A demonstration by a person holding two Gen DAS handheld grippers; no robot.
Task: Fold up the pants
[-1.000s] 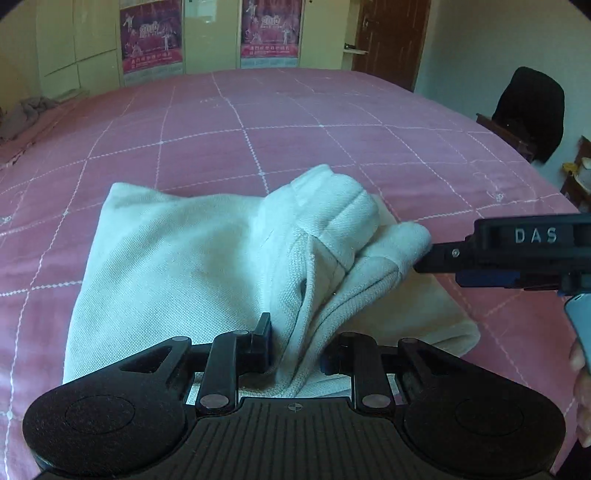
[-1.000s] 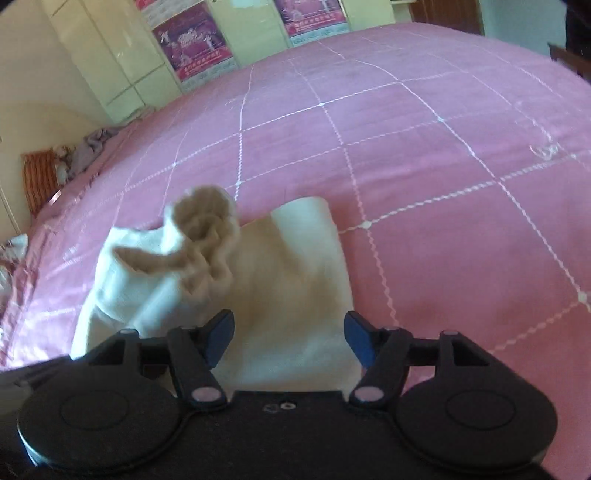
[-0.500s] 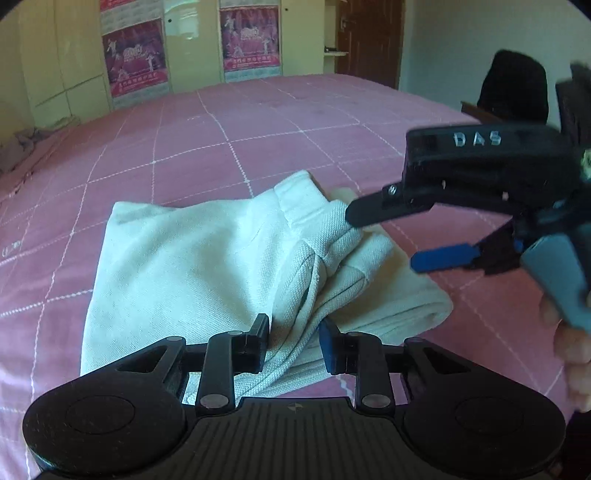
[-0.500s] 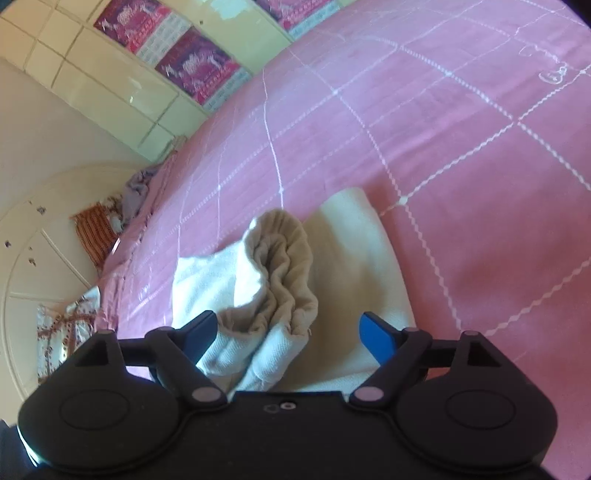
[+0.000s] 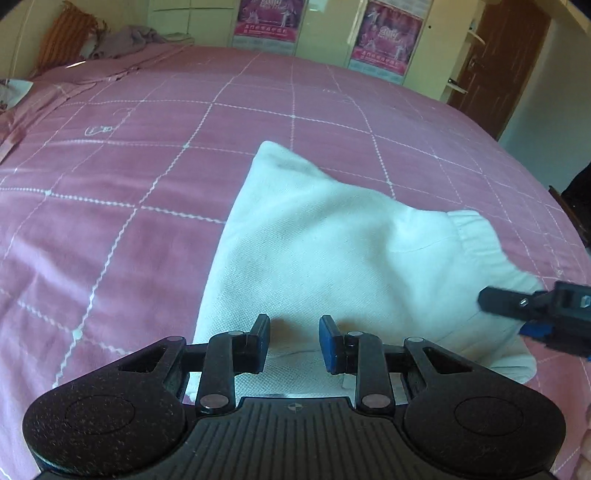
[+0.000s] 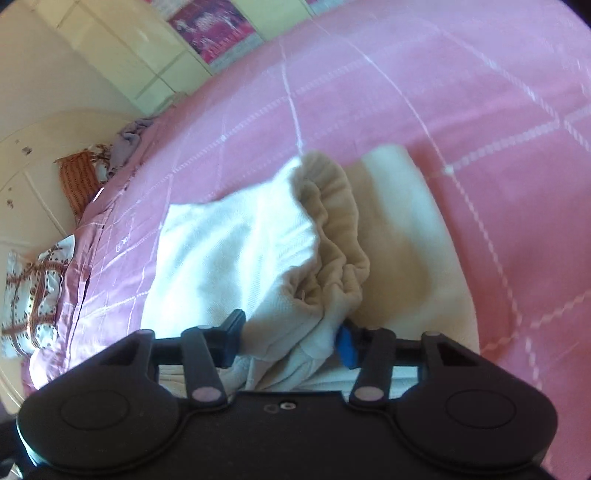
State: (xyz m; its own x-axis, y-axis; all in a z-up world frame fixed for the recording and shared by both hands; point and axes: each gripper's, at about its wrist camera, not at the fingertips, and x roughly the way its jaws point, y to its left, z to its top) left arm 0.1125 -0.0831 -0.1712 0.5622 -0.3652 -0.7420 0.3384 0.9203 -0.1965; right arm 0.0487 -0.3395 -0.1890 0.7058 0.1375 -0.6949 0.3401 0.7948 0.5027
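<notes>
White pants (image 5: 332,251) lie partly folded on the pink bed, with the gathered waistband (image 5: 476,229) toward the right. My left gripper (image 5: 294,332) hovers over their near edge, its jaws a small way apart, with only flat cloth showing below the gap. In the right wrist view the pants (image 6: 229,251) bunch up at the waistband (image 6: 332,206). My right gripper (image 6: 290,334) has that bunch between its jaws, which are closing, and both pads touch the cloth. In the left wrist view the right gripper (image 5: 513,317) sits at the waistband's right end.
The pink checked bedspread (image 5: 147,184) stretches wide on all sides. An orange striped pillow (image 5: 70,33) and a heap of clothes (image 5: 125,38) lie at the far left. A wardrobe with posters (image 5: 384,40) and a brown door (image 5: 495,70) stand behind.
My left gripper let go of the bunched cloth and slid along the near edge; the top layer now lies flatter. The right gripper opened wide, then closed around the waistband bunch.
</notes>
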